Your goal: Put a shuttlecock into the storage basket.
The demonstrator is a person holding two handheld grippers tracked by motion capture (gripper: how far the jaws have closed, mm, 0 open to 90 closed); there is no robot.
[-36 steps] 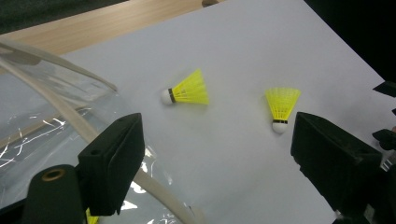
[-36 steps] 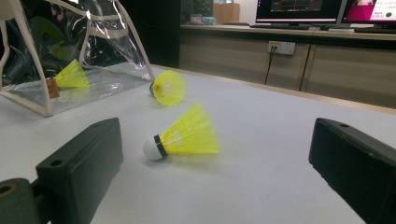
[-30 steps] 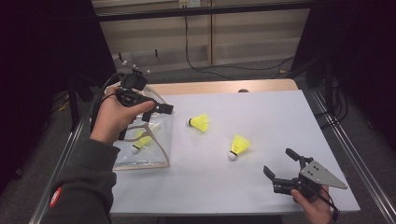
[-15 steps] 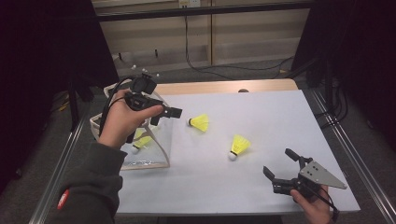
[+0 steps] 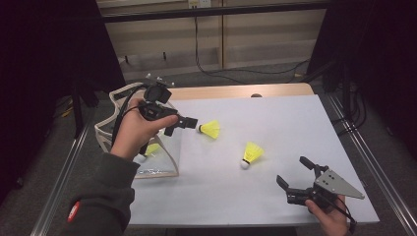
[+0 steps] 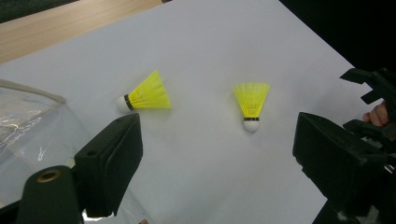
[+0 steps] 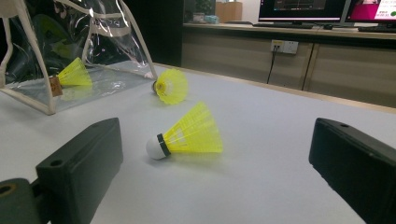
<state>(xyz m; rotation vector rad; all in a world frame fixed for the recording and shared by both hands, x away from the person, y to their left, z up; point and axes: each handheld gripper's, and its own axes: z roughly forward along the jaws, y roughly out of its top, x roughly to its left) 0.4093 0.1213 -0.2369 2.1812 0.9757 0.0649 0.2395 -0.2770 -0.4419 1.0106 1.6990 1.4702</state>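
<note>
A clear plastic bag (image 5: 147, 162) with cream piping sits at the table's (image 5: 275, 118) nine o'clock edge, a yellow shuttlecock (image 5: 150, 149) lying inside it. Above the bag's mouth the left gripper (image 5: 184, 125) hangs with jaws spread wide and nothing between them, pointing toward three o'clock. Just off its tip lies a second shuttlecock (image 5: 210, 129), neon-yellow skirt, white cork ringed in black, cork toward the gripper. A third shuttlecock (image 5: 251, 153) lies near table centre, cork toward six o'clock. At five o'clock the right gripper (image 5: 293, 173), jaws likewise apart and empty, rests low near the front edge, aimed at that third shuttlecock. Bare white tabletop runs from centre out to the twelve and three o'clock edges.
</note>
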